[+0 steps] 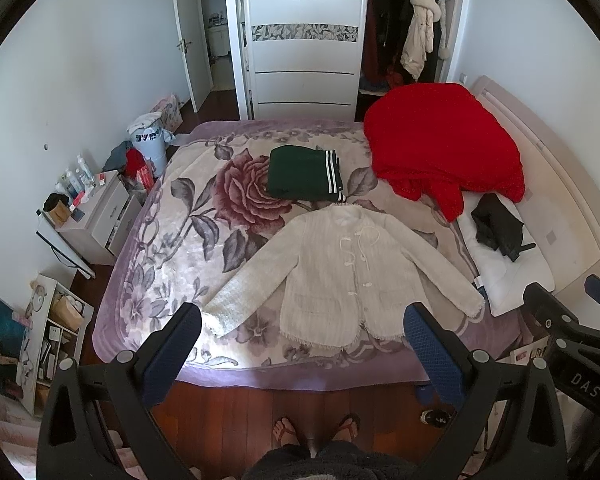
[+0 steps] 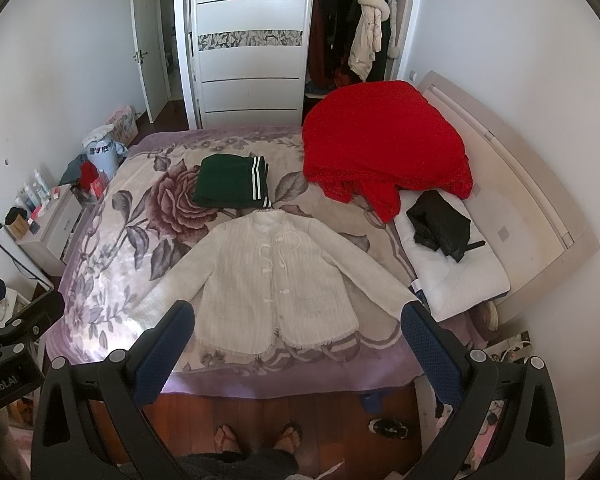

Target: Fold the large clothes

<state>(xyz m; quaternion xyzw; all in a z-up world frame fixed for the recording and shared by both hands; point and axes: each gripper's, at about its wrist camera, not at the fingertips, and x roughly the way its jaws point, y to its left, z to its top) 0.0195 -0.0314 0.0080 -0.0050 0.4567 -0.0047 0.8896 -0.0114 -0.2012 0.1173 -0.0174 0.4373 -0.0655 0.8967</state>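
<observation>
A cream tweed jacket (image 1: 339, 268) lies flat and face up on the flowered bed blanket (image 1: 172, 240), sleeves spread to both sides, hem toward me; it also shows in the right wrist view (image 2: 276, 276). My left gripper (image 1: 301, 316) is open and empty, held high above the bed's near edge. My right gripper (image 2: 298, 314) is open and empty, also high above the jacket's hem. Neither touches the jacket. A folded dark green garment with white stripes (image 1: 303, 174) lies just beyond the collar.
A red blanket (image 1: 443, 148) is heaped at the bed's far right, over a white pillow (image 1: 507, 272) with a black garment (image 1: 499, 226). A nightstand (image 1: 96, 216) stands left of the bed. A wardrobe (image 1: 303, 40) stands behind. My feet (image 1: 315, 428) stand on wood floor.
</observation>
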